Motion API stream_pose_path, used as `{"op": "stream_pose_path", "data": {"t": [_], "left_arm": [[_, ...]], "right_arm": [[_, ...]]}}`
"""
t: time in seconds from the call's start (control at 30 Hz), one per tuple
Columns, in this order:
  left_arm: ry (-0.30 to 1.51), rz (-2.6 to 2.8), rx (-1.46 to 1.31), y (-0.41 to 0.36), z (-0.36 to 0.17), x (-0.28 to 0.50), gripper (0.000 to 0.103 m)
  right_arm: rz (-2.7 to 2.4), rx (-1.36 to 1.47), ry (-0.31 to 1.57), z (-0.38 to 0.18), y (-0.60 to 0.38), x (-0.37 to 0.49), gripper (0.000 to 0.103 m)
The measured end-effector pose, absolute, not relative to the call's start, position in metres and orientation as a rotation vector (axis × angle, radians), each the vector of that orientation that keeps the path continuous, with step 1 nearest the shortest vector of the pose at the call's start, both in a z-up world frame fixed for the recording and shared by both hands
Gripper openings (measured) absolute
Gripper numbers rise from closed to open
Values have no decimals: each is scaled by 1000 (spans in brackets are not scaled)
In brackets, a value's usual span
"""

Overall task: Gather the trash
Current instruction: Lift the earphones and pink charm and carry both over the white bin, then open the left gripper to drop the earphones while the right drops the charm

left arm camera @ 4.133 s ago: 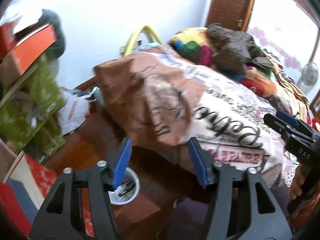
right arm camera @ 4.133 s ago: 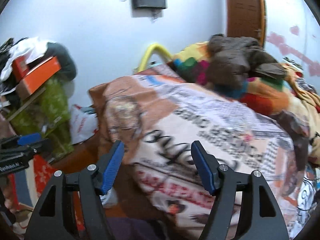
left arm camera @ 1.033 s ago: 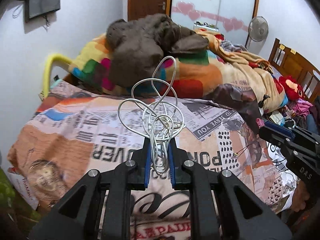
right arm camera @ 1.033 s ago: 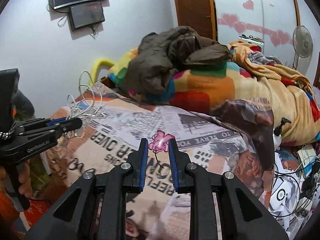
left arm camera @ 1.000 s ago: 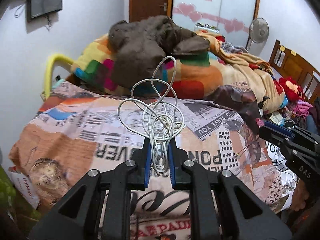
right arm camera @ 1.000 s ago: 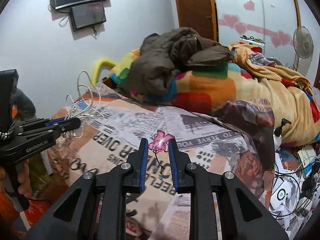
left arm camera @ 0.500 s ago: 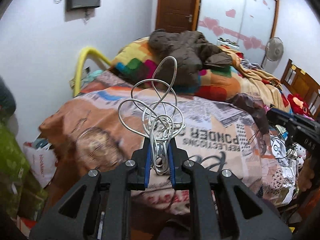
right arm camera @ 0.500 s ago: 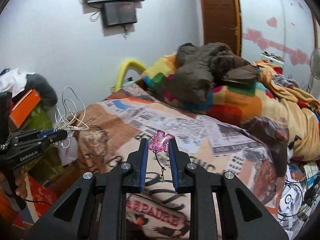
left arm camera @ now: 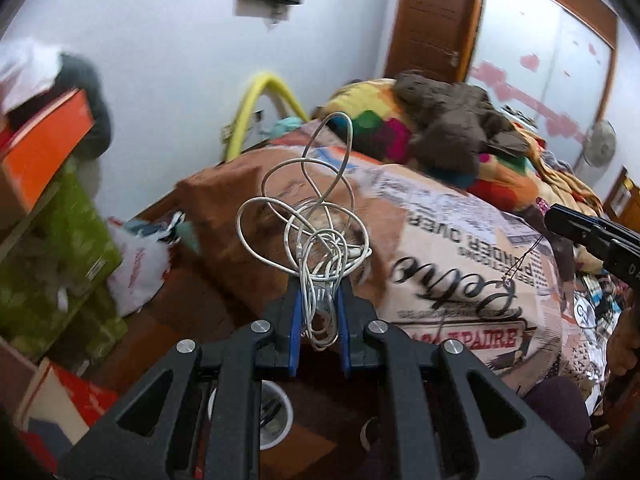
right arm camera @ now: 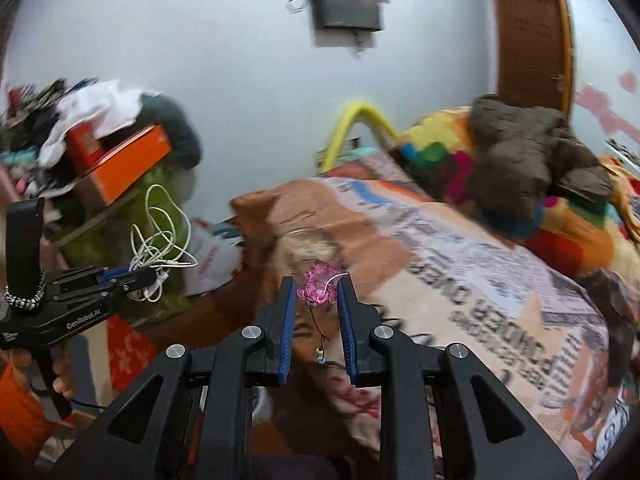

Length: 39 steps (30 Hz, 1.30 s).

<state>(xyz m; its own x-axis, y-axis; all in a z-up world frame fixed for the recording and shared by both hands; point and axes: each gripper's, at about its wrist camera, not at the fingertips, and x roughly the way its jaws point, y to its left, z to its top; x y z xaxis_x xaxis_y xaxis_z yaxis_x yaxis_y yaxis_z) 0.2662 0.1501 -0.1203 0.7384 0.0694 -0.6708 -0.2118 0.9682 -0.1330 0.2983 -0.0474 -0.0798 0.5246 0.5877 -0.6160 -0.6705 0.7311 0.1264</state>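
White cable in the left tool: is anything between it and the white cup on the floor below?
Nothing visible. The left tool is shut on the white cable, and the white cup sits on the floor under it, partly hidden by the tool's own frame. The bed stays to the right.

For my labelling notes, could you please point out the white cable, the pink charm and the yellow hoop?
white cable (left arm camera: 316, 240), left wrist view, tangled middle.
pink charm (right arm camera: 317, 288), right wrist view, its centre.
yellow hoop (left arm camera: 256, 100), left wrist view, upper arc.

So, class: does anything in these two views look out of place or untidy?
Yes. The white cable clamped in the left gripper is a knotted tangle, and a white plastic bag lies crumpled on the floor beside the bed.
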Motion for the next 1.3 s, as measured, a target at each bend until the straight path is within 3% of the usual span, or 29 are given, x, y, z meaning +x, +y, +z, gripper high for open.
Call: {"op": "stream_pose_path", "data": {"t": [0.57,1.3], "left_arm": [[787,362,-398,250,-212,185,15],[1214,310,-677,265,-434,203,16]], "right_arm": [[1016,-263,866,-154,95,251,19],[1012,-418,1287,-311,174,260,19]]}}
